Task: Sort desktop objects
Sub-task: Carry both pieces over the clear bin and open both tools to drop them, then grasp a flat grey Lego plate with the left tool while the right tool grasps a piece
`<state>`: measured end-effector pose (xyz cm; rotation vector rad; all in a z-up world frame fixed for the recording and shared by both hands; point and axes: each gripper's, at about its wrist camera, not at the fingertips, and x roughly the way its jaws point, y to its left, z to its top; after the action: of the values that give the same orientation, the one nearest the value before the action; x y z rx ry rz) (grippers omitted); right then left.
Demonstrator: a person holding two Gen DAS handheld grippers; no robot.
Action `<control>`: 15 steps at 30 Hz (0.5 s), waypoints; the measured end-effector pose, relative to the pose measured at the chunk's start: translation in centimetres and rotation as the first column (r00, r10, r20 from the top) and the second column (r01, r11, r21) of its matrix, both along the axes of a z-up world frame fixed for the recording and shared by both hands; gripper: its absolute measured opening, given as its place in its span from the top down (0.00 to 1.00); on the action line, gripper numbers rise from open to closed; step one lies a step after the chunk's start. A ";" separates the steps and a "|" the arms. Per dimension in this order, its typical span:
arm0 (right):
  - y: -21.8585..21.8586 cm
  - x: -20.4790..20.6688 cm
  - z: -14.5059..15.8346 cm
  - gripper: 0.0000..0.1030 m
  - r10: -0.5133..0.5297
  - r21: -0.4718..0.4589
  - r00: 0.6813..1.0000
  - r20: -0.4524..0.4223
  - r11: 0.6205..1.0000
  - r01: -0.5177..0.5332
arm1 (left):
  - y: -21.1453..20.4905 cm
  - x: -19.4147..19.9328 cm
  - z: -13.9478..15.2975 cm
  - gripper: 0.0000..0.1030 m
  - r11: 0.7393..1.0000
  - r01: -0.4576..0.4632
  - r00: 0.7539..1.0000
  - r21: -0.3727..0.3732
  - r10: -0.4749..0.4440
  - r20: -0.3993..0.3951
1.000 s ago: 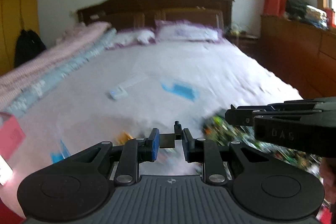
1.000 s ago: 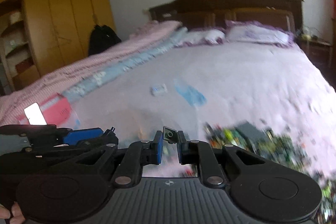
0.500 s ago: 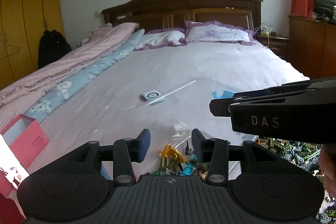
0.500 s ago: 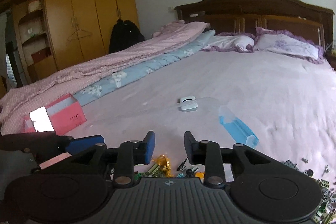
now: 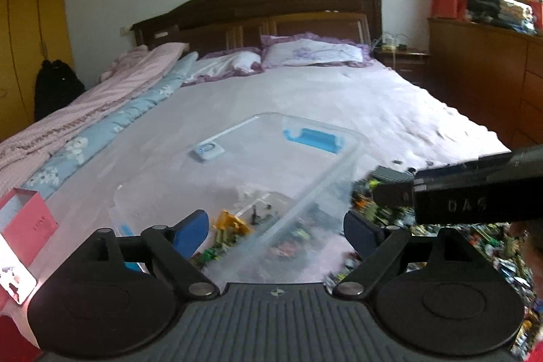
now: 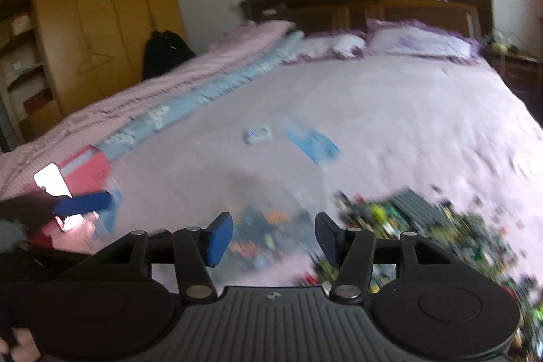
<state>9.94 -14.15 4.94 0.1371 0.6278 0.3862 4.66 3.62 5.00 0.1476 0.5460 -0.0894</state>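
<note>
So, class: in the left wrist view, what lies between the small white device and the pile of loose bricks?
The clear plastic bin and its blue latch lie between the small white device and the brick pile.

Ahead of the left gripper (image 5: pixel 276 228), whose jaws stand wide apart, the clear plastic bin (image 5: pixel 305 189) blocks the near bed. Its open top leaves room to reach in from above. A dense pile of small bricks (image 5: pixel 441 226) crowds the right, with the right gripper (image 5: pixel 468 189) above it. Beyond, the bedsheet (image 5: pixel 339 97) lies bare.
</note>
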 end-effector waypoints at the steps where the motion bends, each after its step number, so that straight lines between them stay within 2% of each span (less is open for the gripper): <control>1: -0.6 -0.5 -0.6 0.45 -0.013 -0.003 1.000 -0.017 1.000 0.013 | -0.3 -0.5 -0.2 0.15 1.000 0.001 1.000 -0.003 -0.001 -0.006; 5: -1.8 -2.2 -3.1 0.50 -0.044 -0.023 0.996 -0.079 0.999 0.042 | -1.1 -2.3 -1.3 0.18 0.999 0.018 0.999 -0.040 -0.019 -0.031; 7: -1.8 -2.6 -4.2 0.57 -0.048 -0.044 0.994 -0.100 0.998 0.044 | -1.3 -2.8 -2.4 0.26 0.998 0.037 0.997 -0.058 -0.041 -0.069; 9: -1.8 -2.9 -5.2 0.59 -0.049 -0.066 0.992 -0.119 0.997 0.041 | -1.4 -2.5 -3.6 0.29 0.997 0.046 0.991 -0.062 -0.054 -0.120; 15: -0.8 -2.5 -7.9 0.68 -0.046 -0.129 0.982 -0.184 0.991 0.023 | -0.5 -1.1 -7.5 0.33 0.998 0.022 0.970 -0.050 -0.033 -0.241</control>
<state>7.45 -14.94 -2.96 0.0634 0.8319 0.3008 3.51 3.13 -2.45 0.0984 0.7850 -0.1487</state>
